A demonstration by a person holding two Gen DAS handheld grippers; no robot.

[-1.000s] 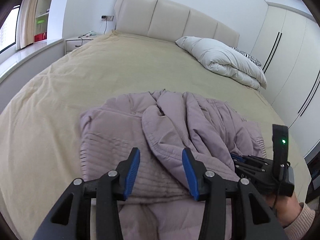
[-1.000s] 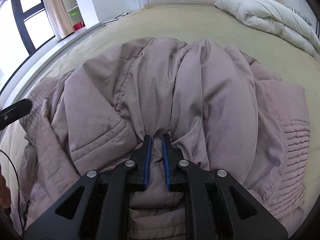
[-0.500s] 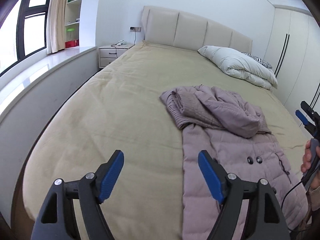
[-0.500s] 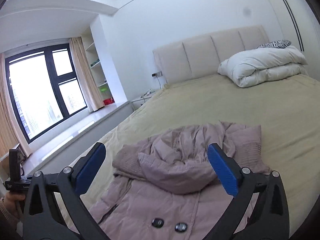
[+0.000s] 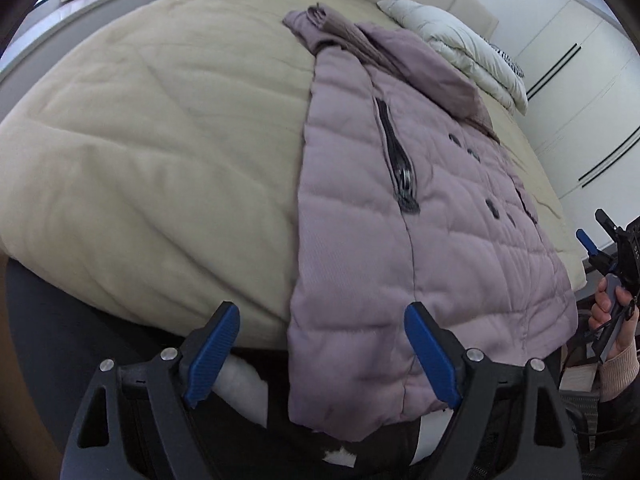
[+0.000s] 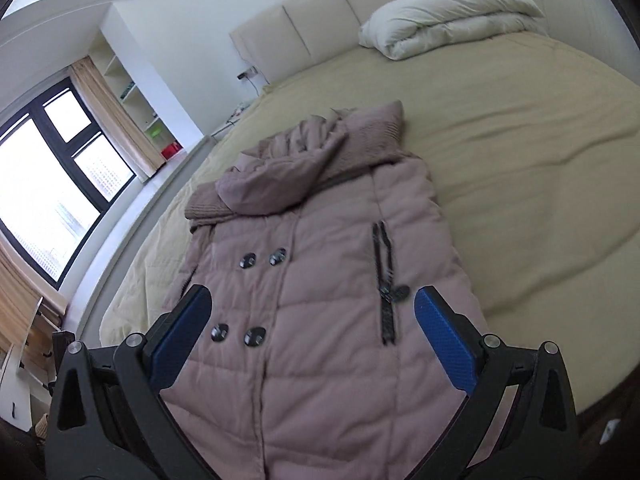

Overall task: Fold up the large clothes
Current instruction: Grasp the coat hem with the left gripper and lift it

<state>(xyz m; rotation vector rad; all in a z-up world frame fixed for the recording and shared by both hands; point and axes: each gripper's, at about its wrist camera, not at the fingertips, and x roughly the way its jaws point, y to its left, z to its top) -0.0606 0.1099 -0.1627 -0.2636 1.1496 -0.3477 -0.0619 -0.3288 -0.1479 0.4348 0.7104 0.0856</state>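
Mauve quilted coat: a puffer coat (image 6: 320, 320) lies face up along the near part of the bed (image 6: 520, 160), hem toward the camera and hanging over the bed's foot edge, collar end away.
Left hand-held gripper (image 5: 320, 356): jaws spread wide, holding nothing; it hangs over the hem's left corner, one blue pad off the cloth over the bed edge, the other over the coat.
Right hand-held gripper (image 6: 316, 340): also wide and empty, above the lower front of the coat, straddling the lower pair of buttons (image 6: 238, 335).
Hem: loose and drooping past the mattress; from the left wrist view a dark-trousered leg shows below it.
Mid-body: four dark buttons in two pairs, and a dark pocket zip (image 6: 384, 288) running lengthwise on the panel to the right; quilting looks flat here.
Collar end: hood (image 6: 280, 180) and ribbed knit collar bunched on top, sleeves apparently tucked in over the body.
Step in hand (judged): take both hem corners and carry them up toward the hood.
How to do it well: pinch each corner through all layers, not just the shell; keep the two hand-held grippers level so the fold line runs square; avoid biting the zip pull.
Risk: puffy fill may spring the fold open; press it down before letting go.
Far: folded white duvet (image 6: 448, 16) by the padded headboard (image 6: 340, 12).
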